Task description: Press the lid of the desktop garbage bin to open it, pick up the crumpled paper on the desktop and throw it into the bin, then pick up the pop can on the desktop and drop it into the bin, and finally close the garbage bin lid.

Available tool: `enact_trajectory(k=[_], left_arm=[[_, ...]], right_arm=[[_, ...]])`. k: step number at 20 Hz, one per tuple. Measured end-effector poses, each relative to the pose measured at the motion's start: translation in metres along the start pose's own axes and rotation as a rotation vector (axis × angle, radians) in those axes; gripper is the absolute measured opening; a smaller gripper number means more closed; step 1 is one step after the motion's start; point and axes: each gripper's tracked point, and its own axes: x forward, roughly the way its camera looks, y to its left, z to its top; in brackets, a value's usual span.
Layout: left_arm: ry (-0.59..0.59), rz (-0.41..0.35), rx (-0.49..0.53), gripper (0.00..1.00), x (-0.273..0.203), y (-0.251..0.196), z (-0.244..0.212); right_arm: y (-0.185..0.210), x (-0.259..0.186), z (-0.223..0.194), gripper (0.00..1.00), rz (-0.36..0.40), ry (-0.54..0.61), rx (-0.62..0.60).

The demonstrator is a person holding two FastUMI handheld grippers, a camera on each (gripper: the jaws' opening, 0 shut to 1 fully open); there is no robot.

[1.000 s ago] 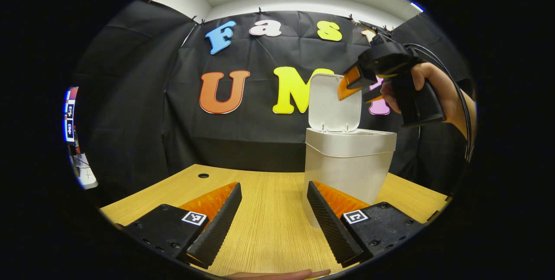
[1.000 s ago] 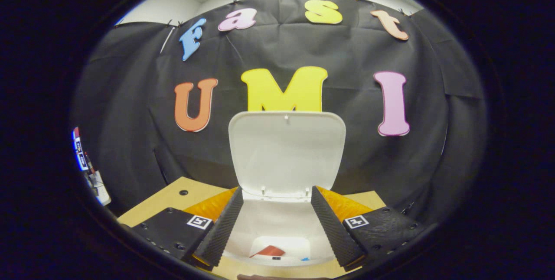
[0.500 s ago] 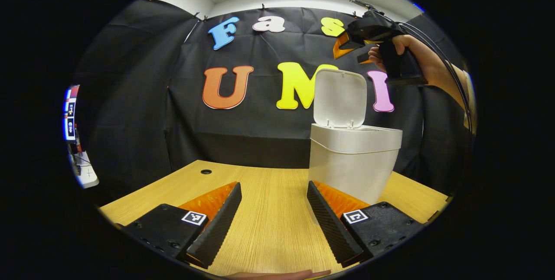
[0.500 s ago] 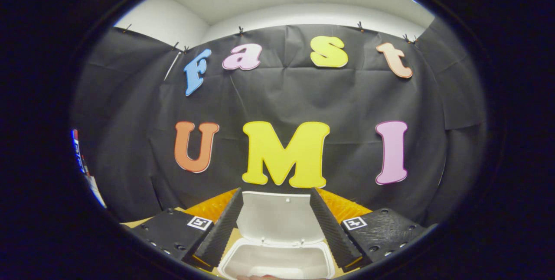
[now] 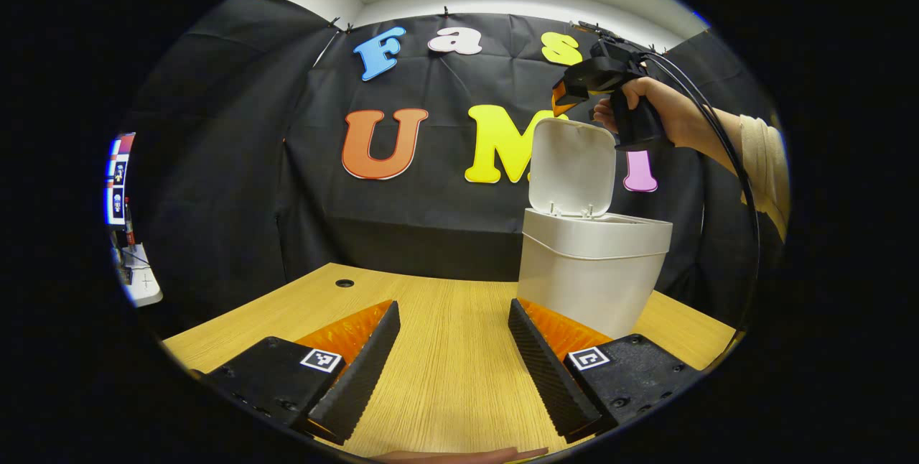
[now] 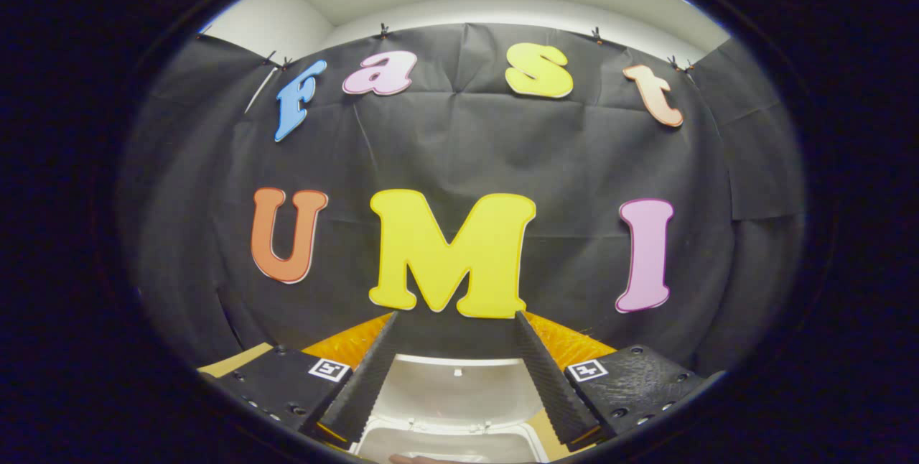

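Note:
The white desktop bin stands on the wooden table, right of centre, with its lid swung up and upright. My left gripper hovers low over the table in front of the bin, open, nothing between its fingers. A hand holds my right gripper in the air just above the lid's top edge. In the right gripper view, my right gripper is open and holds nothing. The lid and the bin's rim lie below its fingers.
A small round hole sits in the table near its far left edge. A white shelf with small items stands off the table at the left. The black cloth wall hangs close behind the bin. A sleeve reaches in from the right.
My right gripper has risen from over the bin's opening to above the lid's top edge, staying open. My left gripper has barely moved. The lid stays up.

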Motion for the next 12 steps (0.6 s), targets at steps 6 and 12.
enact_trajectory(k=[6, 12], left_arm=[[-0.009, 0.02, 0.037, 0.98, 0.001, 0.003, 0.001], [0.021, -0.031, 0.006, 0.98, 0.007, -0.011, -0.011]], right_arm=[[-0.001, -0.017, -0.007, 0.95, 0.051, 0.025, 0.079], [-0.003, -0.054, -0.021, 0.94, 0.076, 0.043, 0.066]])
